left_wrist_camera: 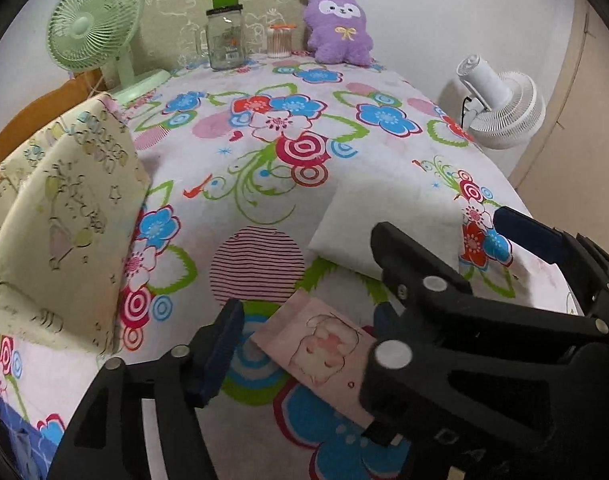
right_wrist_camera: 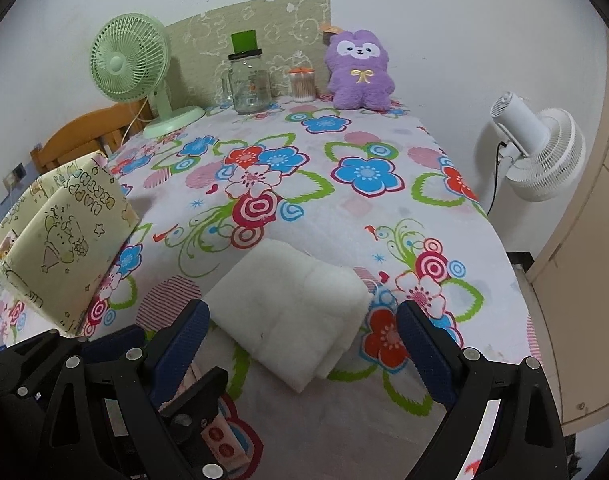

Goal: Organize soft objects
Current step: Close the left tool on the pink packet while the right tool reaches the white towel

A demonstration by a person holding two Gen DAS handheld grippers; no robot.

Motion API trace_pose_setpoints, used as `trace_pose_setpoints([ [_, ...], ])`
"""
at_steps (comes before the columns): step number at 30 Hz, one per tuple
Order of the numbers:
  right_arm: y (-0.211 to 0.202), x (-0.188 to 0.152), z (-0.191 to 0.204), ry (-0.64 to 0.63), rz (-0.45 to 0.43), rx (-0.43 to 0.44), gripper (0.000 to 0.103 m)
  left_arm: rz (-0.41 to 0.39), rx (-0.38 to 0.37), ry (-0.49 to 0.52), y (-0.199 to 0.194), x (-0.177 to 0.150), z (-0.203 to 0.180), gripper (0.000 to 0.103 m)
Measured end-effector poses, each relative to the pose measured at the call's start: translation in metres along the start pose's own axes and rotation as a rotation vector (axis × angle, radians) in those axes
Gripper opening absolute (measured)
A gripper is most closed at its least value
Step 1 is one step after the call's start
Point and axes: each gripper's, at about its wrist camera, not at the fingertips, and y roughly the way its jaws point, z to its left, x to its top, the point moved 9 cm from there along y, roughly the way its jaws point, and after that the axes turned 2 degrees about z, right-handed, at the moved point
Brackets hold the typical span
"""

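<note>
Caught at the reaching stage of the tidy-up, with nothing lifted yet. Low in the left wrist view: the left gripper (left_wrist_camera: 304, 332), spread fairly wide around a small pink cartoon-print cloth (left_wrist_camera: 320, 348) lying flat on the flowered tablecloth (left_wrist_camera: 264, 152). No pad seen pressing on that cloth, so nothing in its grasp. Its far finger is mostly hidden behind the other tool crossing in from the right edge. Low centre in the right wrist view: the right gripper (right_wrist_camera: 304, 344), likewise wide apart, straddling the near end of a folded white cloth (right_wrist_camera: 296, 312) without touching it, and holding nothing. At the left edge of both views: a cream gift-wrapped box (right_wrist_camera: 64, 240), open at the top, probably the place for the soft things, though not sure from here. Far back at the upper centre, against the wall: a purple plush toy (right_wrist_camera: 360, 68), upright and untouched, beside a glass jar (right_wrist_camera: 250, 80) and a green desk fan (right_wrist_camera: 128, 60). Next, most likely: lower each tool a little, close squarely on its cloth, pinch through all the layers so that the fold stays together, then lift and carry leftwards towards the box. Worth minding the crowding at the lower edge, with the two tools nearly touching.
</note>
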Motion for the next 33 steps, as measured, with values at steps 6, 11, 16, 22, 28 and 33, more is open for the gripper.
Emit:
trace_pose_setpoints([
  [6,-0.013,-0.004,-0.004,-0.001,-0.023,-0.003,0.096,-0.014,0.013,-0.012,-0.010,-0.007,-0.006,0.085],
  [11,-0.018,-0.009,-0.006,-0.008,-0.032,0.004,0.096,0.007,0.010,-0.028,-0.008,-0.014,-0.012,0.085],
  [16,-0.018,-0.013,-0.012,-0.004,-0.030,0.006,0.096,0.039,0.015,-0.046,0.001,-0.017,-0.019,0.081],
  [22,-0.015,-0.013,-0.019,0.015,-0.022,0.004,0.096,0.011,0.030,-0.029,0.003,-0.010,-0.020,0.059],
  [28,-0.010,-0.011,-0.012,0.007,-0.015,0.013,0.096,0.005,-0.002,-0.010,0.002,-0.006,-0.019,0.040],
  [33,-0.004,-0.007,-0.003,0.005,-0.014,0.018,0.096,0.001,0.031,-0.017,0.003,-0.002,-0.001,0.040],
])
